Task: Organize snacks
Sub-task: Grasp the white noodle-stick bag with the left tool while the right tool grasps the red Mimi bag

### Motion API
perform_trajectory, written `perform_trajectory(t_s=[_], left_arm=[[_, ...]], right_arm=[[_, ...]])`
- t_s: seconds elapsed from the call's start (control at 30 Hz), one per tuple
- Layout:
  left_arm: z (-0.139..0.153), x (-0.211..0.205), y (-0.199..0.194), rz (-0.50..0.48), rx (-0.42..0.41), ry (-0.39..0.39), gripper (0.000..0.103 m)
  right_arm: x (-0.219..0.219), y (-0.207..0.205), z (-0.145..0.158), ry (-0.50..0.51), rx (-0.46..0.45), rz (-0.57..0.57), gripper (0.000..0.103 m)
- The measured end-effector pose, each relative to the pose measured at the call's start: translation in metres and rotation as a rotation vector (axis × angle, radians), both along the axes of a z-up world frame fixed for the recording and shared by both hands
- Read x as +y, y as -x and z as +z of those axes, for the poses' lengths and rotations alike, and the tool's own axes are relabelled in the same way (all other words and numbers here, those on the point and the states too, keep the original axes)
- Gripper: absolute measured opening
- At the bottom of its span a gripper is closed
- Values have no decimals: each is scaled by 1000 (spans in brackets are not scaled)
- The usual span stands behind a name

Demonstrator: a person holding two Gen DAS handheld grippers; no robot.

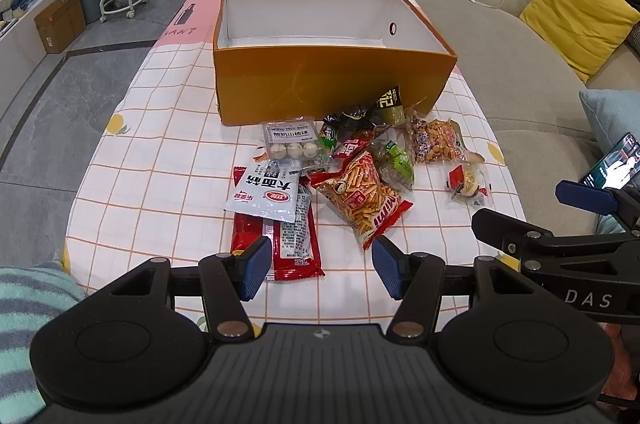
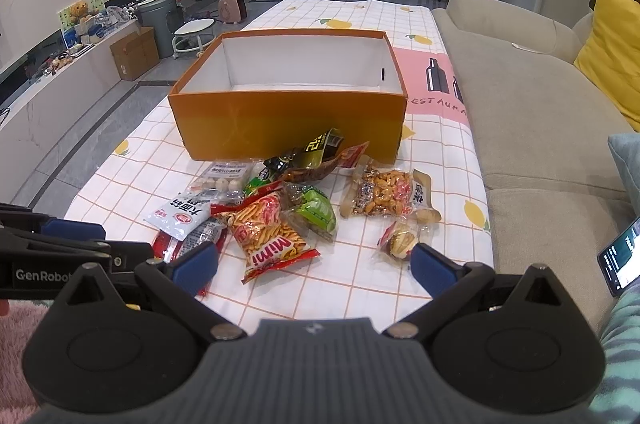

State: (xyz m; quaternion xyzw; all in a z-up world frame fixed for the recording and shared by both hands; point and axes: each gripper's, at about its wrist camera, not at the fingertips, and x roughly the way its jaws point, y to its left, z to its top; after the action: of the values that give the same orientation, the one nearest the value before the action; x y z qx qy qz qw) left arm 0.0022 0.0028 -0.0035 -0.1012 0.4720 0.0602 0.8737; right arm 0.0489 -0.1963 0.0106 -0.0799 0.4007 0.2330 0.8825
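Note:
An open orange box [image 1: 332, 84] with a white, empty inside stands on the checked tablecloth [image 1: 160, 164]; it also shows in the right wrist view [image 2: 288, 122]. Several snack packets lie in front of it: a Mimi stick-snack bag [image 1: 360, 196] [image 2: 268, 236], a white packet [image 1: 266, 194], a red packet [image 1: 296, 244], a peanut bag [image 1: 436, 140] [image 2: 384, 198], a green packet [image 2: 318, 210] and a small wrapped snack [image 1: 468, 182] [image 2: 400, 242]. My left gripper [image 1: 320, 270] is open and empty, just short of the packets. My right gripper [image 2: 314, 266] is open and empty, near the Mimi bag.
A beige sofa [image 2: 540, 128] with a yellow cushion [image 1: 576, 12] runs along the right side of the table. A phone [image 2: 620, 256] lies at the right. The floor on the left holds a cardboard box [image 2: 134, 54], a stool and plants.

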Motion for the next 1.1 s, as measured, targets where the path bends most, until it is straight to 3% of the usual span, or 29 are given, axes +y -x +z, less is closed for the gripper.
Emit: perform_trajectory(t_s=[0.2,0.3,0.4,0.53,0.6,0.67,0.97,1.1], left_arm=[[4,3,-1,0,-13,26,68],[6,7,-3,5,-29,42,60],[8,11,-8,-9,-40,47,52],[8,17,-22,-50,-15,66,51],[4,22,-30,-55,7,74,54],[0,26,-39,-57,28,69,65],[-36,54,-76,-38,191,59,72],[-51,62,-87,-24,222,43,77]], right_arm=[[-2,-2,-1,-6,4,-5,99],[-6,-3,-1,-32,-4,-13,98],[-8,-8,-3,-40,-4,-24,91],[-5,-18,-9,-35,25,-3,85],[-1,-24,-12,-34,42,11,81],[4,-29,-16,-36,60,32,80],[38,-55,-51,-27,165,132,70],[54,-66,-66,-15,189,167,69]])
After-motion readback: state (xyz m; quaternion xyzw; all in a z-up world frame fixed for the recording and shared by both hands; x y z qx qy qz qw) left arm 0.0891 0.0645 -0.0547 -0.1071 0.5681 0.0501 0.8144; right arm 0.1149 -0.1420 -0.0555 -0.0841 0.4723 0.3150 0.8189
